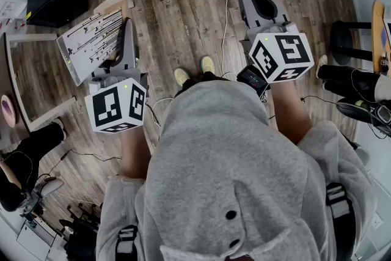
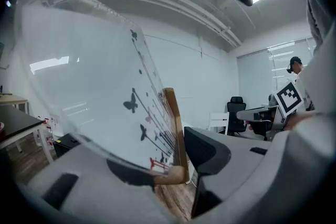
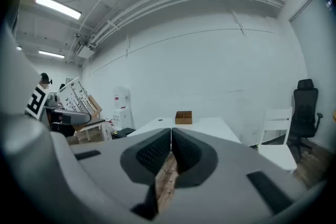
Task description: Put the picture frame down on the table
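Picture frame (image 1: 91, 40), just one, wood-edged with a butterfly-and-stem print, hangs tilted in the air above the wooden floor (image 1: 177, 15), gripped at its edge by the left tool (image 1: 126, 33). The right tool (image 3: 171, 139) is clenched on nothing.

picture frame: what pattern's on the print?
White, with dark stems and butterflies plus small red marks, on the picture frame. Left gripper view shows it best.
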Motion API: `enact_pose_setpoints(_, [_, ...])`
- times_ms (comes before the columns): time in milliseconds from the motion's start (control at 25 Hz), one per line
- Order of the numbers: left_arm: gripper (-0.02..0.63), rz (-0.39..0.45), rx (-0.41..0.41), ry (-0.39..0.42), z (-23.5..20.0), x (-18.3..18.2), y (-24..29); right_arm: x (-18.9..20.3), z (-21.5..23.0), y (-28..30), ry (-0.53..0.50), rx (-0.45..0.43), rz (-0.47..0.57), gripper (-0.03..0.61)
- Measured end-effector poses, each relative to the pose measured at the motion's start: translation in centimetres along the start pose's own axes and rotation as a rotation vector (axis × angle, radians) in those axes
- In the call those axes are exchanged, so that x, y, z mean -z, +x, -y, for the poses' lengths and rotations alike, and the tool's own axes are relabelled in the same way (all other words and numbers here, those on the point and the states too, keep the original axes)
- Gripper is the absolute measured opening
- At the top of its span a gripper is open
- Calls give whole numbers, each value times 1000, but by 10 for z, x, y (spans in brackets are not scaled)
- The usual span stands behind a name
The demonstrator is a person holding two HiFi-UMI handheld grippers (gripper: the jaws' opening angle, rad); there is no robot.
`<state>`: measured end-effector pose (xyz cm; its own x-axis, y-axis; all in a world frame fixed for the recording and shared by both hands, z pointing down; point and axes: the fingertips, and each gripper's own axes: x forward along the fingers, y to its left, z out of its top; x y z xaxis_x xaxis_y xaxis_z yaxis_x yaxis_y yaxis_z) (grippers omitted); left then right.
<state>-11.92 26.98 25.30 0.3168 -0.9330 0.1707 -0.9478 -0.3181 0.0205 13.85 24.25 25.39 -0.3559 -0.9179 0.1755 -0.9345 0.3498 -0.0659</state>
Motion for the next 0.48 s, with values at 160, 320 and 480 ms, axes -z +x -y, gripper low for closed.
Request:
enact_pose_setpoints(160, [195,-5,-2,2,-4,-2,-7,-1,-9,-1,-1,1,-8,28])
enact_pose_setpoints(320, [195,13,3,2,-11,-4,-10,-6,-17,-2,2,7,18,28])
enact_pose_setpoints(480, [195,21,18,8,-21,-5,-12,-6,-29,1,-8,27,30,28])
